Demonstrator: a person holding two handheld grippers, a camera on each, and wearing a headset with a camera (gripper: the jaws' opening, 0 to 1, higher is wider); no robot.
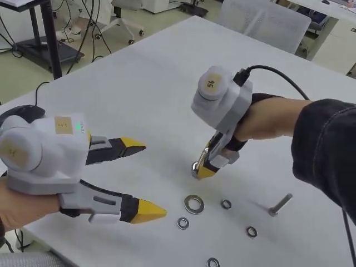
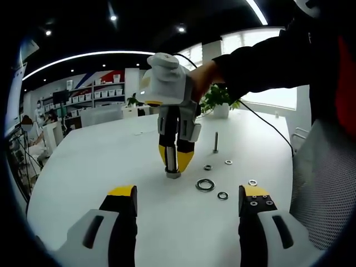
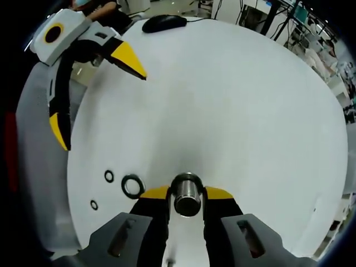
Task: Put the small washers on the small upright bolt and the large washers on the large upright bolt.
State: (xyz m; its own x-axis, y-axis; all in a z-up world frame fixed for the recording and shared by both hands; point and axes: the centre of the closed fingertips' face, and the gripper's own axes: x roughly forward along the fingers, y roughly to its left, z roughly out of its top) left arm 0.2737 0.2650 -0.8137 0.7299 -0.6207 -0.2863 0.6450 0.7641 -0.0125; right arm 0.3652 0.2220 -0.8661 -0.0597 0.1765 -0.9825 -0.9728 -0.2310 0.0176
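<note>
Yellow tips mark the left gripper [image 1: 142, 178], the thing nearest the person. Its jaws are spread wide and there is nothing between them. It hangs over the white table [image 1: 139, 83], off to the left of the large bolt [image 2: 173, 173].

A bit closer to the person than the large bolt, the washers lie flat on the table. The large washer [image 1: 193, 204] is the one closest to it. Four small washers [image 1: 183, 223] are scattered round that washer, all loose and none stacked up.

Next comes the right gripper [image 1: 203, 169]. It points down and its jaws squeeze the large bolt from both sides. The bolt stands straight up with its flat head on the table. In the right gripper view you look right down on its round top.

Further off, to the right of the large bolt, is the small bolt [image 1: 280, 204]. In the left gripper view it stands up by itself.

No washer is on either bolt yet, so this looks like the step of standing the large bolt up. The next move should be to open the right jaws slowly, so the bolt does not tip. Then a claw can pinch the large washer by its edge and drop its hole over the bolt's top.
</note>
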